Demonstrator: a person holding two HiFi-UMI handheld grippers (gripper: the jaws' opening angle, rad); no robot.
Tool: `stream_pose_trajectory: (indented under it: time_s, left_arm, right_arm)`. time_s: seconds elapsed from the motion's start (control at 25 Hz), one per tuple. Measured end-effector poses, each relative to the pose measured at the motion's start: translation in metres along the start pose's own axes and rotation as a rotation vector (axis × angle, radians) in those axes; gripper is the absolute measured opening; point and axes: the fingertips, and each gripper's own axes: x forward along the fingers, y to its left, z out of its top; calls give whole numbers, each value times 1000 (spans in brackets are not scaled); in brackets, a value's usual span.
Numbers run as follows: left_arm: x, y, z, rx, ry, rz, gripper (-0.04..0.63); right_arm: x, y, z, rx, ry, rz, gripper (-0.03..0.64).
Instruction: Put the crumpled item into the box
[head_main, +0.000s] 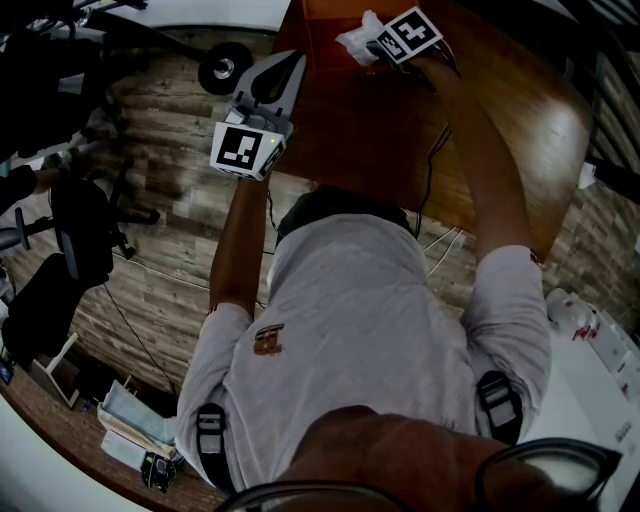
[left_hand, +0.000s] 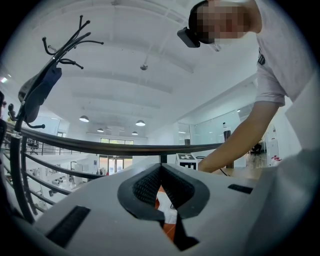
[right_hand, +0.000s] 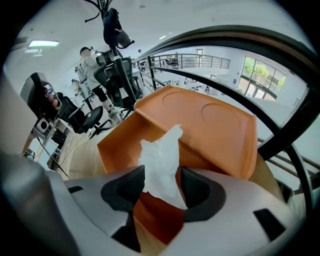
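The right hand-held gripper (right_hand: 162, 184) is at the top of the head view, reaching over the wooden surface (head_main: 400, 130) to the orange box (right_hand: 210, 125). Its jaws are spread wide. The white crumpled item (right_hand: 160, 160) stands loosely between the pads, its upper end poking up in front of the box's raised lid and its lower end hanging over the open interior. It looks to brush the left pad, and nothing visibly pinches it.

The left hand-held gripper (head_main: 285, 70) is held up at the upper left of the head view, off the surface's edge, with its jaws pressed together and nothing between them.

The likely trouble is that the item is light and wrinkled. It may cling to a ribbed pad rather than drop, so pulling the gripper back could drag it out of the box. It also seems to sit near the box's front wall, so a sideways or backward pull might tip it over the rim onto the surface. Bumping the lid or wall with the wide jaws could shift the box, which nothing steadies.
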Motion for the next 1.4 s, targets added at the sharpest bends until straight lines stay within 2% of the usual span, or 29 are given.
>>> stream_pose_trajectory:
  time_s: [0.28,0.48,0.72,0.96,1.4]
  left_arm:
    - [1,-5,-6,-13,5,-17,20]
    - [4,-10,-8,-16,1,-31,20]
    - [8,-14,-9,-21,2,-38,20]
    - [6,-11,-10,-13,12,-25,20]
    - [2,-2,-12,-9,23,-7,20]
  right_arm:
    - [-17,-12,-3,18,-18,-65,225]
    - [-31,-18,0,8,-75,-118,222]
    - [-35,5,12,-56,-143,-78,151]
    - [-15,11,15,-125,-90,-64,150]
    - [5,5,19,-126,-31,-49,150]
